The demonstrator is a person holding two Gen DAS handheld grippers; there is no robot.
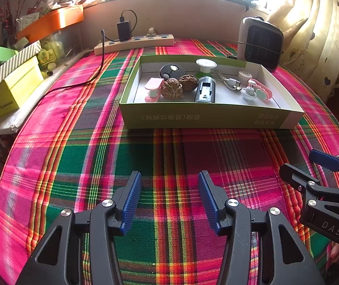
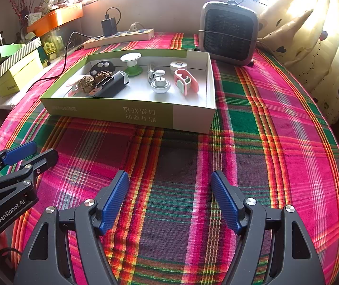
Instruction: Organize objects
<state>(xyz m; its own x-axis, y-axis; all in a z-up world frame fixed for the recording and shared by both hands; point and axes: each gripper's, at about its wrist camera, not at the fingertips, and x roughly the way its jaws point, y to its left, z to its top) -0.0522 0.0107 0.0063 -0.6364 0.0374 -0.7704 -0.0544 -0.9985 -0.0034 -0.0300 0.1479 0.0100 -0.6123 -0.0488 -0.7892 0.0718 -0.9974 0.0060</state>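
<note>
Plaid cloth (image 1: 169,156) in pink, green and red covers the table. At far left a yellow box (image 1: 10,92) lies on a side shelf, with dark print on its side too small to read; a striped box (image 1: 12,65) sits on it and an orange tray (image 1: 53,21) higher up. Next, at the table's back edge, a power strip (image 1: 133,42) carries a black charger (image 1: 124,29), its cable running forward over the cloth.

A shallow green-and-white box (image 1: 205,118) stands mid-table, Chinese characters printed upside down on its near wall. Inside, left to right: a pink clip (image 1: 154,89), two walnuts (image 1: 171,88) touching each other, a black remote (image 1: 171,70) behind them, a dark battery (image 1: 205,89), a white-topped green stand (image 1: 205,67), a coiled cable (image 1: 229,82), a white tape roll (image 1: 245,74), a small white knob (image 1: 248,93) and a pink winder (image 1: 263,91). Behind the box's right corner stands a grey heater (image 1: 259,42), then cream curtains (image 1: 317,35).

Near the lens, the left gripper (image 1: 170,199) hangs over bare cloth, fingers spread, nothing between them; "GenRobot.AI" reads on its side in the right wrist view. Just beside it, the right gripper (image 2: 170,200) is likewise released and empty, marked "DAS". Both are well short of the box.
</note>
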